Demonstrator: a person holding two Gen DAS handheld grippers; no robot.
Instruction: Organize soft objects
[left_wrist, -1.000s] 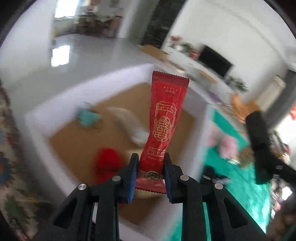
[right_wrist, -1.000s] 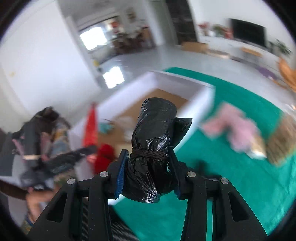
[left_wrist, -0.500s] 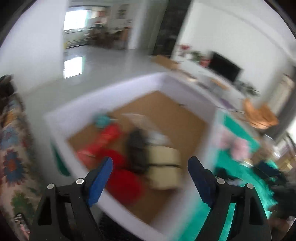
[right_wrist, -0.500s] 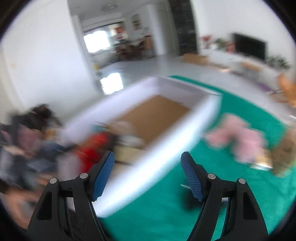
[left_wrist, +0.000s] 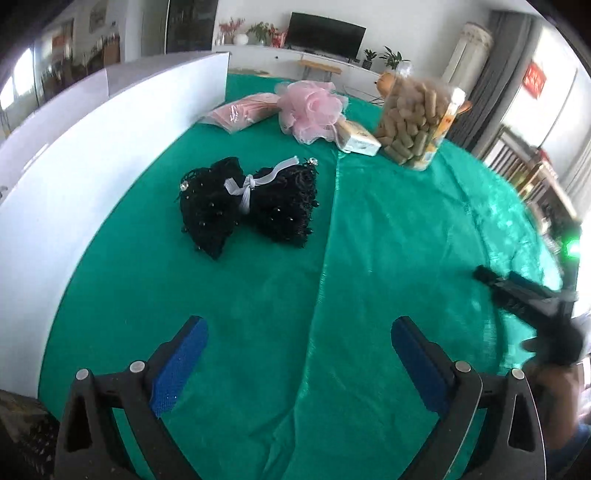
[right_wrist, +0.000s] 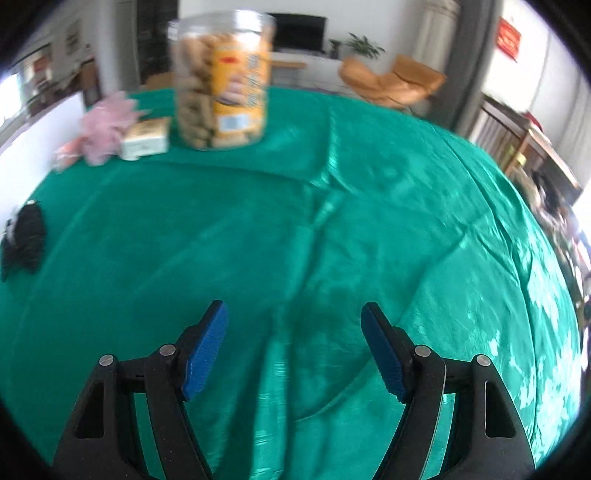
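Note:
My left gripper is open and empty above the green cloth. A black lace bundle tied with a white ribbon lies ahead of it. Farther off are a pink mesh pouf, a pink packet, a small tissue pack and a clear jar of snacks. My right gripper is open and empty over the bare cloth. The jar, tissue pack and pouf stand far ahead on the left; the black bundle is at the left edge.
The white wall of the box runs along the left side of the cloth. The other gripper shows blurred at the right edge of the left wrist view. A fold runs down the middle of the cloth.
Both grippers let go of the red packet and the black bag roll into the box, opened, and swung away from the box to face the cloth.

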